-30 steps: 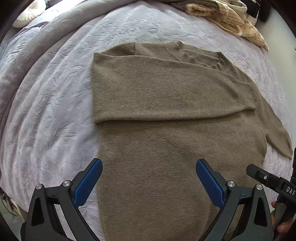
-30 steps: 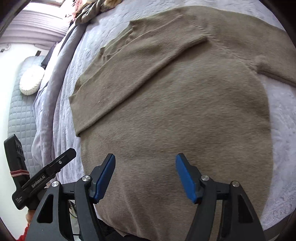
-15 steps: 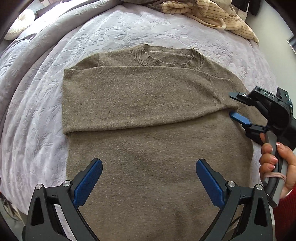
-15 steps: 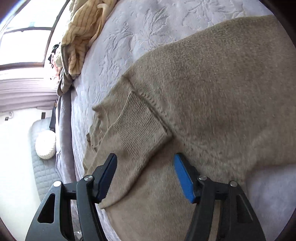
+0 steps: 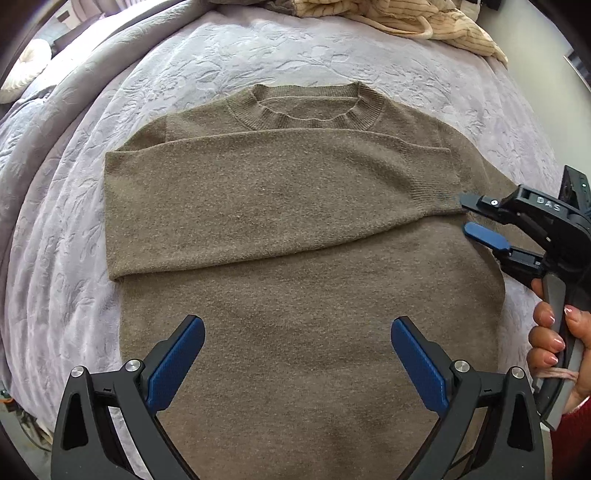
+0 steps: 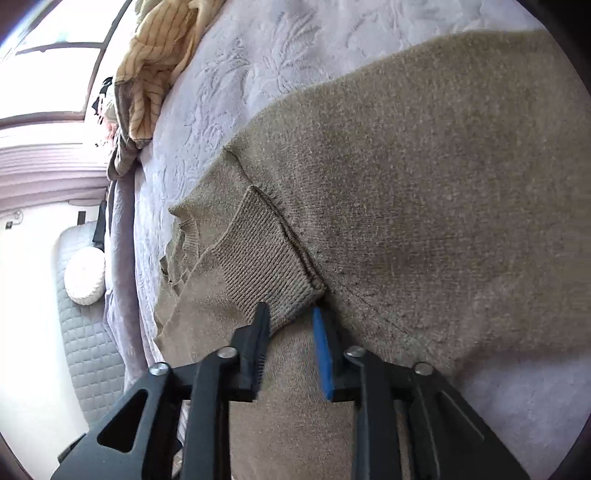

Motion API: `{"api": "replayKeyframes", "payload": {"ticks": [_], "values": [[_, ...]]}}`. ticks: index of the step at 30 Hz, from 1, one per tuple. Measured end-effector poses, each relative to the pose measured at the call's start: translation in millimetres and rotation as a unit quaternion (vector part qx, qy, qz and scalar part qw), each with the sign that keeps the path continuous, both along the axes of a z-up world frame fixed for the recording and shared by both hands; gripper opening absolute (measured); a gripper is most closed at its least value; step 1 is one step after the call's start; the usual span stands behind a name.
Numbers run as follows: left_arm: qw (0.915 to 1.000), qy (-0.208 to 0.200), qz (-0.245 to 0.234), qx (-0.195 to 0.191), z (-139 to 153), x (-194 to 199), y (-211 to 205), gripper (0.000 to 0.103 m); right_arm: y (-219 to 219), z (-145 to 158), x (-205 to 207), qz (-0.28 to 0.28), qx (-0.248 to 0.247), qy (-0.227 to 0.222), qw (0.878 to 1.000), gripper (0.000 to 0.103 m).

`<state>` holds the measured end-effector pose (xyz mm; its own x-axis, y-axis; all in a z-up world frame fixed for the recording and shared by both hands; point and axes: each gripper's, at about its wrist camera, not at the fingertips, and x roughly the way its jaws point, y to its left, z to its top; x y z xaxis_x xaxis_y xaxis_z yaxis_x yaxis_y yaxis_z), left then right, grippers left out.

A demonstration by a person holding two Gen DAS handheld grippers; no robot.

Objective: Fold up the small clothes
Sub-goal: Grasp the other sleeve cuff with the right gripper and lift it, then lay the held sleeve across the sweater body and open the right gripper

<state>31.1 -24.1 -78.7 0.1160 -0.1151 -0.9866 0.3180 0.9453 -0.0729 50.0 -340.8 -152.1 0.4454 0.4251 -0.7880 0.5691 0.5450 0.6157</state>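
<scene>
The left gripper (image 5: 297, 363) hung nearest the left wrist camera, pointing down over the lower body of the brown sweater (image 5: 295, 295); its blue-padded jaws stood spread wide with nothing between them, the knit lying flat beneath; the sweater itself lay face up on the pale lilac embossed bedspread (image 5: 74, 229), which showed around it on every side.

Just beyond that gripper, one sleeve (image 5: 258, 206) lay folded straight across the sweater's chest, its ribbed cuff (image 5: 436, 184) ending at the sweater's right edge; at that cuff the right gripper (image 5: 466, 218) came in from the side, held by a hand (image 5: 554, 339) with a red sleeve behind it; its jaws stood part-way apart, one above and one below the cuff's corner.

From the right wrist view the right gripper (image 6: 290, 321) had the corner of the cuff (image 6: 269, 266) between its two fingers, though whether the pads actually pressed the knit could not be told; the sweater (image 6: 424, 203) spread away past the cuff.

Beyond the sweater's ribbed neckline (image 5: 306, 110), at the far edge of the bedspread, lay a heap of cream striped cloth (image 5: 417, 18); farther off to the left of the sweater sat a round white cushion (image 5: 26, 70).
</scene>
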Motion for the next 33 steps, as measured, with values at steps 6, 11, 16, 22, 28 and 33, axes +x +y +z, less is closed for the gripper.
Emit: {"api": "replayKeyframes", "payload": {"ticks": [6,11,16,22,28,33], "values": [[0.9994,0.003,-0.033,-0.005,-0.7,-7.9,-29.2,0.101,-41.2,21.3,-69.5,-0.052,-0.002,-0.006,0.999,0.054],[0.9983,0.005,-0.058,0.0,-5.6,-13.8,-50.9,0.101,-103.0,35.9,-142.1,-0.152,-0.037,-0.015,0.987,0.054],[0.9974,0.012,-0.071,0.001,-10.6,-15.5,-68.9,0.101,-165.7,46.4,-206.0,-0.279,-0.07,-0.004,0.958,0.054],[0.9965,0.011,-0.083,-0.001,-13.2,-15.4,-86.4,0.101,-208.8,47.6,-247.7,-0.391,-0.05,-0.026,0.919,0.054],[0.9967,0.01,-0.081,-0.005,-13.0,-10.1,-88.1,0.101,-229.3,26.6,-232.2,-0.421,0.058,-0.095,0.9,0.015],[0.9982,0.012,-0.058,-0.011,-12.9,-2.7,-68.0,0.101,-213.3,30.1,-197.4,-0.388,0.133,-0.185,0.893,0.006]]}}
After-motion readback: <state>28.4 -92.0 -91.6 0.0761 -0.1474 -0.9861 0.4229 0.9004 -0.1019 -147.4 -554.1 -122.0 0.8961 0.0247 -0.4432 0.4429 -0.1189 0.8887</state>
